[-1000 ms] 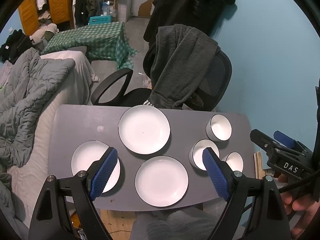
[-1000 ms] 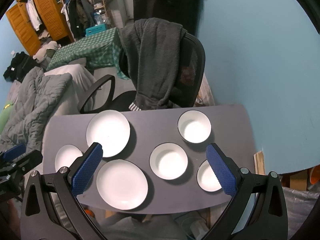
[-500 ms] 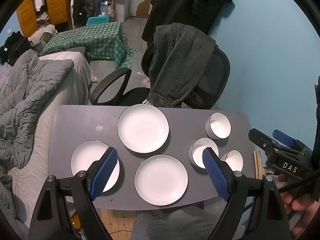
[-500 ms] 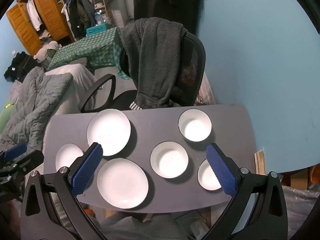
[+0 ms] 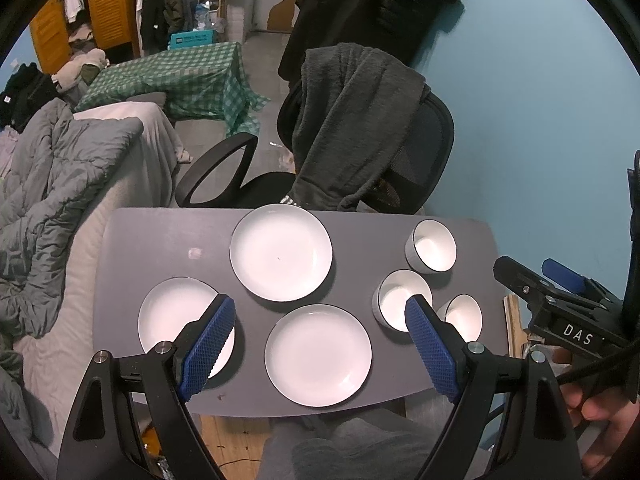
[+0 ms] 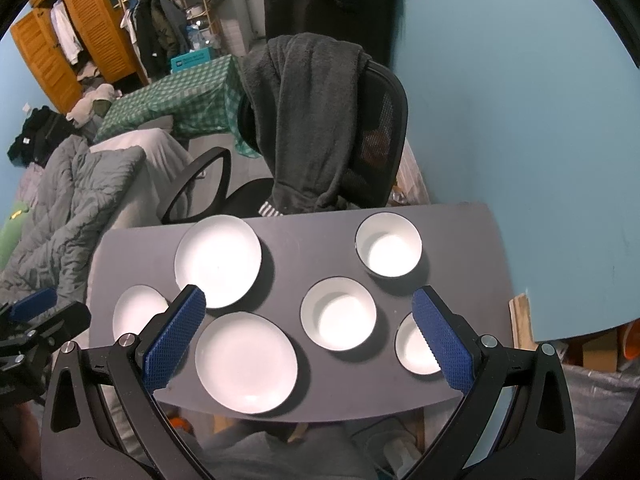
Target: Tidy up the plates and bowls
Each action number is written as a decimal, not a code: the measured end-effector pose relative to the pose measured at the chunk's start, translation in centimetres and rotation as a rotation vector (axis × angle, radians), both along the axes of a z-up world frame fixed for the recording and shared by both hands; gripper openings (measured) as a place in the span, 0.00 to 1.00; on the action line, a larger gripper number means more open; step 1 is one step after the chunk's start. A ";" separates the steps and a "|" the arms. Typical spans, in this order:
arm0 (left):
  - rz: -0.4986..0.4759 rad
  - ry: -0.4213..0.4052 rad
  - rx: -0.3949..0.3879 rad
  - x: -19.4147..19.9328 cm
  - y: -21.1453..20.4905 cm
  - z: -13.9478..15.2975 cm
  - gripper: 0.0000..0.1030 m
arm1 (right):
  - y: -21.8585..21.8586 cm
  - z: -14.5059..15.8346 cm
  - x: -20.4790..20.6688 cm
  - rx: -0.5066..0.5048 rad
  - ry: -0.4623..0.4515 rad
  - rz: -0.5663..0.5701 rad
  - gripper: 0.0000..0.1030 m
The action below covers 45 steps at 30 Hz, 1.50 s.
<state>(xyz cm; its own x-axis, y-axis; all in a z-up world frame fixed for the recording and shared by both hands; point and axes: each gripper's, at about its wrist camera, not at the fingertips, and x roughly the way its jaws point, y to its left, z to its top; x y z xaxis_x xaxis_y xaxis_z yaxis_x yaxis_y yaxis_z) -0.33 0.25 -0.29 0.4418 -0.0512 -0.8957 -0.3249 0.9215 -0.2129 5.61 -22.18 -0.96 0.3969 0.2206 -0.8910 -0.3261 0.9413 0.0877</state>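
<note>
Three white plates lie on the grey table: a far plate, a near plate and a left plate. On the right stand three white bowls: a far bowl, a middle bowl and a near bowl. My left gripper hovers high above the near plate, open and empty. My right gripper hangs open above the middle bowl and the near plate, holding nothing. One blue pad hides part of the left plate.
A black office chair draped with a dark fleece stands just behind the table. A bed with a grey quilt lies to the left. A blue wall closes the right side. A hand holds the right gripper.
Both grippers have drifted only slightly; the table and dishes sit a touch lower and nearer in the views. No dish has moved and both stay open.
</note>
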 end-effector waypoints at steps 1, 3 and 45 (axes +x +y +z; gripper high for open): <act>-0.001 -0.001 0.000 -0.1 0.0 0.0 0.86 | 0.0 0.0 0.1 0.000 0.001 0.000 0.98; -0.006 -0.002 -0.002 -0.1 -0.2 0.2 0.86 | 0.0 0.0 0.0 0.000 0.002 -0.001 0.98; -0.066 0.129 -0.014 -2.5 4.8 -10.1 0.86 | -0.6 -9.3 0.4 -0.040 0.150 -0.028 0.98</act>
